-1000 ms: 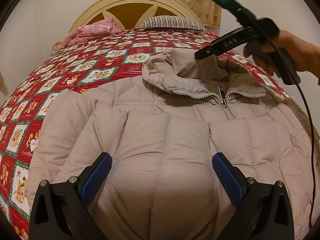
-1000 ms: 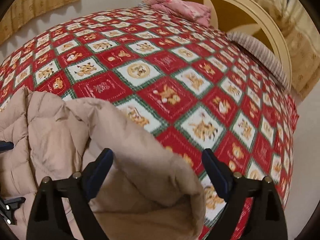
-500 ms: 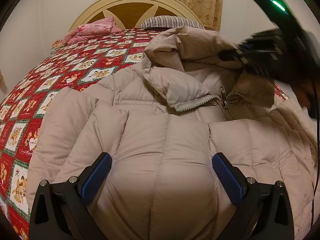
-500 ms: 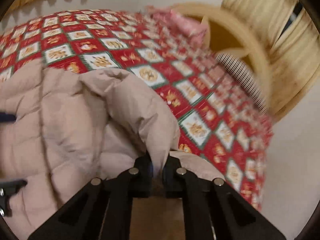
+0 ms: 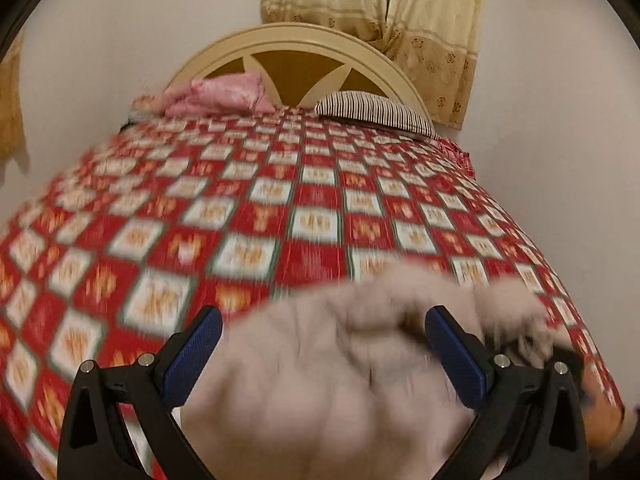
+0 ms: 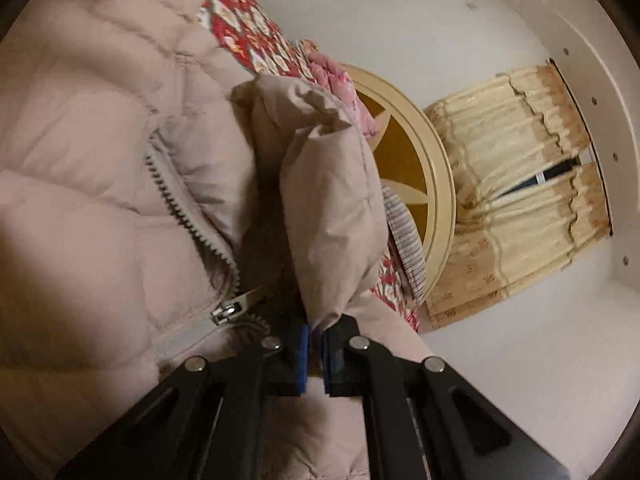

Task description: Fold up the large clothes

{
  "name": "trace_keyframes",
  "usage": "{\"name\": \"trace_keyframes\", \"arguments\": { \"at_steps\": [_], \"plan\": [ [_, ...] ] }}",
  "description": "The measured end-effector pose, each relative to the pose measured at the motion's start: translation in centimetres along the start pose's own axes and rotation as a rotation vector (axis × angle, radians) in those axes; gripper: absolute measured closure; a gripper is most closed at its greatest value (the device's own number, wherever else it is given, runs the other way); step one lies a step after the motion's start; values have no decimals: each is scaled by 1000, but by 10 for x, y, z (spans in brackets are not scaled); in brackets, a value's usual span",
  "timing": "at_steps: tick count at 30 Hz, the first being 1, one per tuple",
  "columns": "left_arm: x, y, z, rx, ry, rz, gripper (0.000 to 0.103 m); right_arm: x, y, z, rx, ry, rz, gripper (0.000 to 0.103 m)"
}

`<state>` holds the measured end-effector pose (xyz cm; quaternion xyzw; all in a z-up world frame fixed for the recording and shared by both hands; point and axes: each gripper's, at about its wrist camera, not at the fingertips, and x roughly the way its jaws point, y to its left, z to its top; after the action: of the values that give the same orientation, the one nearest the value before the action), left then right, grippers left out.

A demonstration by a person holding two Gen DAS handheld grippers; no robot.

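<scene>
A beige puffer jacket (image 5: pixel 344 368) lies on the red patterned bedspread (image 5: pixel 280 208), blurred by motion in the left wrist view. My left gripper (image 5: pixel 320 356) is open and empty, its blue pads wide apart just above the jacket. In the right wrist view my right gripper (image 6: pixel 315 354) is shut on the jacket's hood (image 6: pixel 328 200), which bunches up in front of the fingers. The jacket's front (image 6: pixel 88 160) with its metal zipper (image 6: pixel 192 224) fills the left of that view. The jacket's lower part is hidden.
A cream and brown headboard (image 5: pixel 296 52) stands at the far end of the bed, with a pink folded blanket (image 5: pixel 216 96) and a striped pillow (image 5: pixel 372 112) before it. Yellow curtains (image 5: pixel 376 12) hang on the wall behind. White walls flank the bed.
My right gripper, shut on the hood, has pulled it toward the jacket's front. My left gripper has swung up, so more bedspread and less jacket show.
</scene>
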<state>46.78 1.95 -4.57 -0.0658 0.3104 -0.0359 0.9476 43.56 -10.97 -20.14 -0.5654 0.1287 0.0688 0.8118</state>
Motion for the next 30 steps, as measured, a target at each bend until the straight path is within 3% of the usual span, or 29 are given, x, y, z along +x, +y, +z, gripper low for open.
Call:
{"name": "trace_keyframes", "arguments": {
  "at_steps": [2, 4, 5, 8, 10, 12, 14, 17, 19, 20, 22, 23, 24, 25, 30],
  "plan": [
    [17, -11, 22, 35, -11, 28, 1, -4, 4, -1, -28, -25, 16, 97],
    [48, -32, 33, 143, -4, 98, 1, -5, 5, -2, -43, -35, 18, 97],
    [71, -41, 28, 193, 42, 139, 1, -6, 4, -3, -42, -36, 18, 97],
    [114, -41, -2, 277, 187, 169, 1, -5, 0, -3, -26, -24, 24, 95],
    [121, -39, -30, 321, 213, 188, 1, -11, -7, -5, -16, -32, 27, 95],
    [118, -35, -45, 324, 218, 155, 1, -19, -21, -9, 28, -51, 53, 82],
    [113, -35, -50, 326, 203, 152, 1, -26, -56, -11, 197, -76, 147, 77],
    [111, -39, -53, 349, 187, 167, 1, -19, -129, -15, 566, -74, 250, 71],
    [110, -45, -56, 378, 167, 181, 1, 11, -173, -23, 837, 4, 294, 48],
    [109, -47, -57, 393, 159, 189, 1, 42, -185, -28, 941, 114, 356, 35],
    [111, -46, -55, 403, 156, 191, 1, 90, -184, -41, 1030, 283, 427, 52],
    [110, -44, -53, 396, 156, 181, 1, 106, -175, -48, 1040, 368, 465, 77],
    [107, -41, -51, 382, 157, 170, 1, 115, -166, -54, 1045, 429, 502, 88],
    [103, -38, -48, 365, 154, 162, 1, 110, -159, -58, 1050, 434, 520, 88],
    [60, -11, -4, 76, 26, 35, 1, 57, -115, -63, 904, 440, 503, 89]
  ]
}}
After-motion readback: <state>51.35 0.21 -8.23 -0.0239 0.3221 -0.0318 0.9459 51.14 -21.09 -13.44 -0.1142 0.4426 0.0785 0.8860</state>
